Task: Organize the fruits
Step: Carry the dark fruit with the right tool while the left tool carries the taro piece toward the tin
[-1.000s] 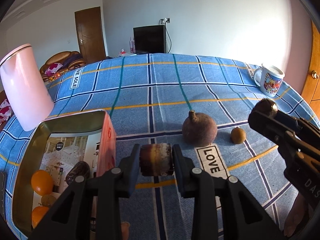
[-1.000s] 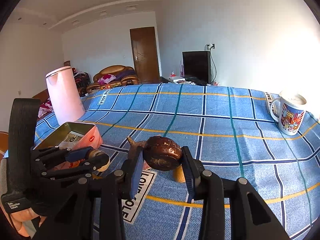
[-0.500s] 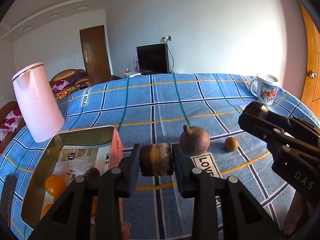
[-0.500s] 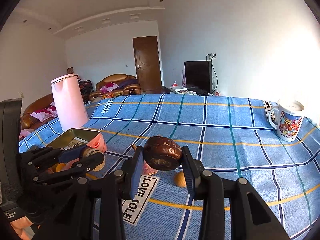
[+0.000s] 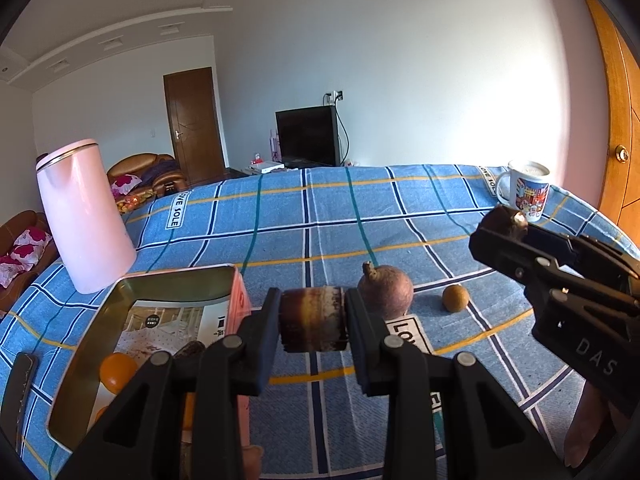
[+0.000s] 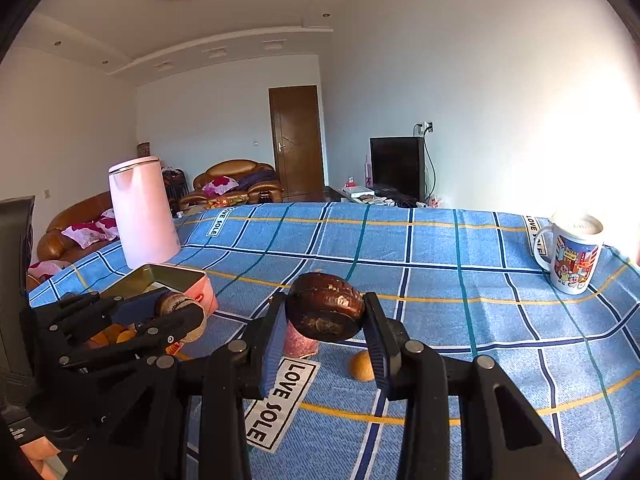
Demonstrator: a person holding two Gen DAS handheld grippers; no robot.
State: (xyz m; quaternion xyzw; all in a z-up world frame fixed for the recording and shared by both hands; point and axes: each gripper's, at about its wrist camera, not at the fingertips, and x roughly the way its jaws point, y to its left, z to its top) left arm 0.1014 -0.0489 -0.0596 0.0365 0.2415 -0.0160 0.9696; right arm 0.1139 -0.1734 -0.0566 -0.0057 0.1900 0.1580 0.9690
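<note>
Left gripper (image 5: 313,322): clamped on a brown fruit (image 5: 313,319) with a pale, mottled band, held in the air above the blue checked tablecloth (image 5: 360,216); from the right wrist camera the same fruit (image 6: 178,308) shows only as a rounded tan end between dark fingers (image 6: 176,316).

Right gripper (image 6: 326,316): closed around a dark, glossy brown fruit (image 6: 326,311), raised off the cloth; in the left wrist view only its top (image 5: 502,219) clears the black frame of the gripper.

Tin box (image 5: 176,286): open on the cloth at the left, its pink side facing the left gripper. Inside, an orange fruit (image 5: 118,369) and a dark fruit (image 5: 188,350) lie on a printed liner; other orange shapes lower down are cut off by the gripper's arms and cannot be counted.

Loose fruit: a round purplish fruit with a stem (image 5: 386,290) rests on the cloth just beyond the left gripper's fingers, beside a "LOVE SOLE" label; the right wrist camera shows only a pinkish sliver of it. A small tan fruit (image 5: 455,298) sits near it to the right, half hidden in the right wrist view.

Surroundings: pink kettle (image 5: 86,216) stands behind the box; patterned mug (image 5: 528,190) at the far right edge, washed out by sunlight.

Near edge: a dark flat object (image 5: 18,384) at the left is cut off and unidentifiable.
</note>
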